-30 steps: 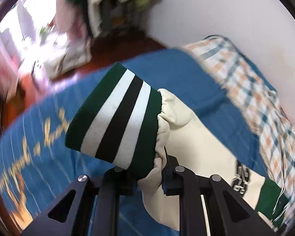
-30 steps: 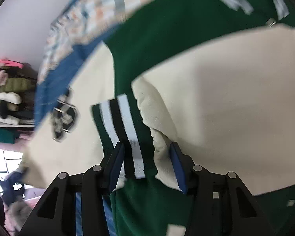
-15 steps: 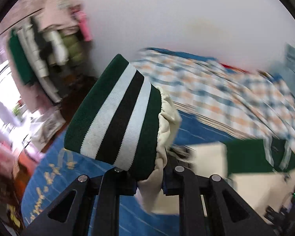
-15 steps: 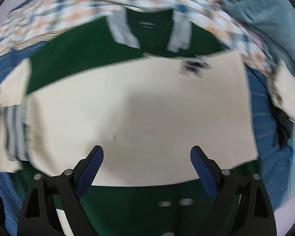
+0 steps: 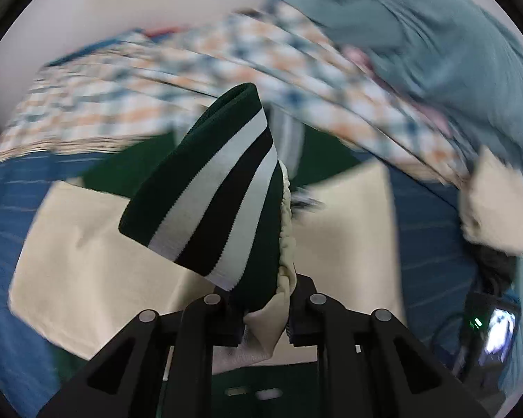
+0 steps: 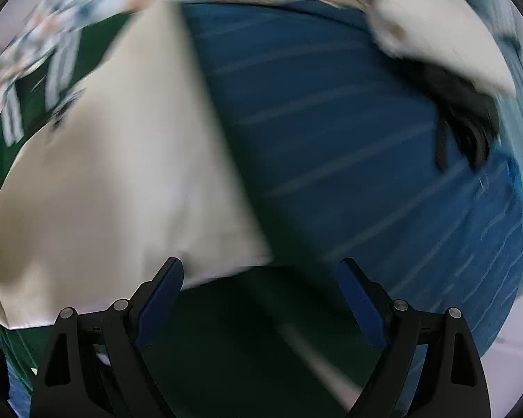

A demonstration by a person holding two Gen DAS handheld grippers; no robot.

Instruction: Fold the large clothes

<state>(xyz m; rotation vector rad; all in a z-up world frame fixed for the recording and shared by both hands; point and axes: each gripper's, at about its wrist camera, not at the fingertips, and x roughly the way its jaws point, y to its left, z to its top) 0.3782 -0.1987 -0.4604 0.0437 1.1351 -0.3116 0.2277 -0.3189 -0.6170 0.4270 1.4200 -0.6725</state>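
A cream and dark green varsity jacket lies spread on a blue bedspread. My left gripper is shut on the cream sleeve end, and the sleeve's striped green, white and black cuff stands up above the jaws. It hangs over the jacket's cream panel. In the right wrist view the right gripper is open and holds nothing, its blue pads spread wide above the jacket's cream panel edge and green hem.
A plaid blanket is bunched along the wall side of the bed. A grey-blue garment, a cream garment and something black lie on the right. A small lit device sits at the bed's right edge.
The left gripper has swung with the striped cuff from the bed's far side over onto the jacket body. The right gripper let go of the other cuff, opened wide and moved right to the jacket's edge.
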